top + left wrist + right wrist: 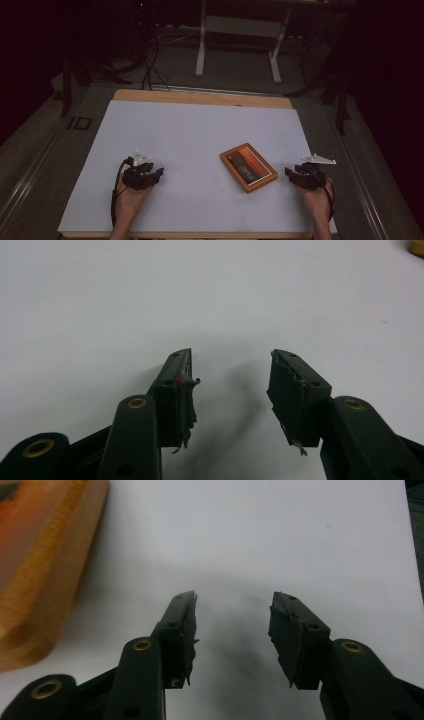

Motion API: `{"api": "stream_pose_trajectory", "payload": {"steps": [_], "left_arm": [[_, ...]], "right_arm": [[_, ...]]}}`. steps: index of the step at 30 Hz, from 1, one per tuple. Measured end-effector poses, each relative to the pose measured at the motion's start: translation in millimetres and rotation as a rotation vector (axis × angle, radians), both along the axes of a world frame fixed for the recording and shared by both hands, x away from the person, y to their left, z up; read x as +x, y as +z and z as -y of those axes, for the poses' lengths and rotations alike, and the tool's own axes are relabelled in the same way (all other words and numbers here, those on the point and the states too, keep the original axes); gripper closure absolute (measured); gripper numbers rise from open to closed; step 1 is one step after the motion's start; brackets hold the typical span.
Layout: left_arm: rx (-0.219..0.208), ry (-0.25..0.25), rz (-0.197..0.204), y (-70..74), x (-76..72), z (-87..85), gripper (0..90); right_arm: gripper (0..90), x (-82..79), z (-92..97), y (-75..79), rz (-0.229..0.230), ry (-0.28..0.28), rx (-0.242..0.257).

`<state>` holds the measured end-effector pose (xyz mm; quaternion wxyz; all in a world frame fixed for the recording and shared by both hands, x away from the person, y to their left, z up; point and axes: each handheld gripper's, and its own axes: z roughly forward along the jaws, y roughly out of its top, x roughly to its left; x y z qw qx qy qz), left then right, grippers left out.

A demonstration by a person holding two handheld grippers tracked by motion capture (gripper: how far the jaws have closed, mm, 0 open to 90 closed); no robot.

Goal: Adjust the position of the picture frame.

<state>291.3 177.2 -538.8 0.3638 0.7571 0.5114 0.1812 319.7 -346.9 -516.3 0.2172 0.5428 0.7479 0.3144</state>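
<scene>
At the left we see the left gripper (148,174) resting low on the white surface (190,130), its jaws standing wide apart with nothing between them; its own view shows bare white sheet ahead and torn padding on both jaw faces.

Right of centre lies the only loose thing here, a flat wooden tray (248,167) with an orange-brown rim and a dark printed panel inside, set at a slant and near the right gripper (295,176). We judge it stiff, fairly light and not fragile. Its low raised rim looks like the best place to pinch, one jaw inside and one outside, since the flat body sits flush on the surface and offers no edge to slip under. The smooth wood may slide against worn pads.

At the right, the right gripper is also wide open and holds nothing, with the tray's edge (45,570) blurred at its left.

The print on the panel is too small to read, and the room beyond the surface is dark.
</scene>
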Motion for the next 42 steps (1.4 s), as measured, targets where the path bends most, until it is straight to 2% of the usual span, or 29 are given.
{"api": "stream_pose_trajectory", "payload": {"steps": [3,10,17,22,24,26,28,30,37,42], "left_arm": [[-0.005,-0.041,0.005,1.8,-0.5,2.6,52.7],[0.003,-0.091,0.005,2.6,-2.4,7.4,57.2],[0.024,-0.101,0.017,3.4,-3.2,11.3,57.6],[0.024,-0.103,0.014,3.7,-4.5,12.3,57.5],[0.011,-0.109,0.018,5.1,-5.9,12.0,58.0],[-0.001,-0.111,0.019,5.8,-6.9,12.0,60.3],[-0.011,-0.121,0.014,6.1,-7.6,11.5,64.2],[-0.007,-0.127,0.016,6.0,-8.2,12.1,69.3],[-0.017,-0.156,0.009,7.1,-8.2,11.5,86.9],[-0.018,-0.160,0.009,7.7,-7.7,12.1,88.8]], "right_arm": [[53.9,-2.2,-1.6,3.1,0.005,0.013,0.010],[58.4,-5.2,-8.3,11.1,0.019,0.050,0.030],[67.0,-8.1,-11.6,16.0,0.017,0.083,0.065],[77.4,-14.9,-19.2,25.6,0.067,0.124,0.089],[83.6,-16.8,-23.1,28.4,0.082,0.138,0.096],[89.0,-18.6,-28.0,31.2,0.098,0.147,0.107],[89.7,-20.3,-34.6,33.4,0.102,0.166,0.113],[89.8,-21.8,-43.1,35.1,0.097,0.192,0.126],[89.9,-24.0,-74.0,32.5,0.071,0.280,0.123],[89.9,-24.4,-84.1,29.6,0.055,0.300,0.125]]}}
